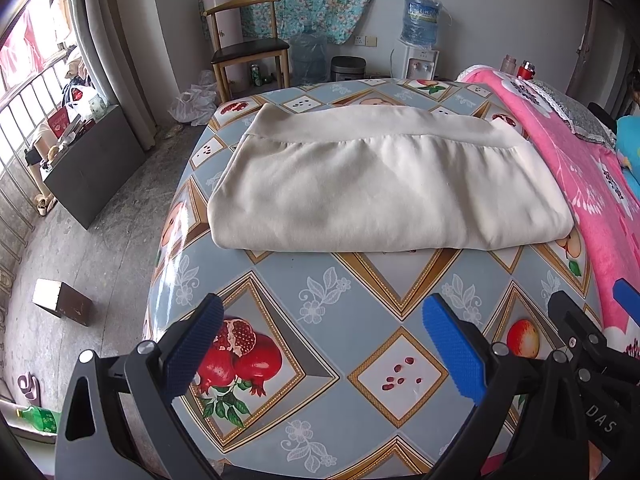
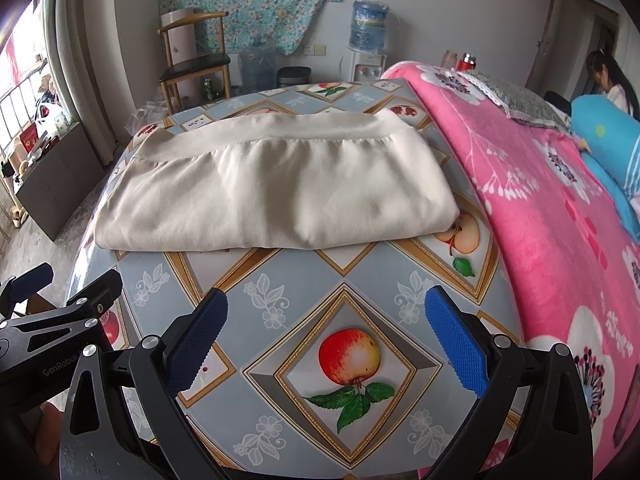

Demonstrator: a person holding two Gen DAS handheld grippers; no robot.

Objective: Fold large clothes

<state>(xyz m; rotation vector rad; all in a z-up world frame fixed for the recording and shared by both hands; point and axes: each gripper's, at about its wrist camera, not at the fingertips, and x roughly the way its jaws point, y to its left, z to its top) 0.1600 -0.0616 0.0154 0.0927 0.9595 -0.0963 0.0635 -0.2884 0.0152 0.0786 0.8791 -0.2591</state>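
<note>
A cream garment (image 1: 380,184) lies folded into a flat rectangle on the fruit-patterned tablecloth (image 1: 360,320), its ribbed hem along the far edge. It also shows in the right wrist view (image 2: 276,192). My left gripper (image 1: 324,340) is open and empty, above the table well in front of the garment. My right gripper (image 2: 326,340) is open and empty, also in front of the garment. The right gripper shows at the right edge of the left wrist view (image 1: 592,312). The left gripper shows at the left edge of the right wrist view (image 2: 60,288).
A pink flowered blanket (image 2: 540,208) covers the table's right side. A wooden chair (image 1: 248,48), a water dispenser (image 1: 418,40) and a bin stand by the far wall. A dark cabinet (image 1: 92,160) and a small box (image 1: 62,302) are on the floor left. A person (image 2: 612,80) sits far right.
</note>
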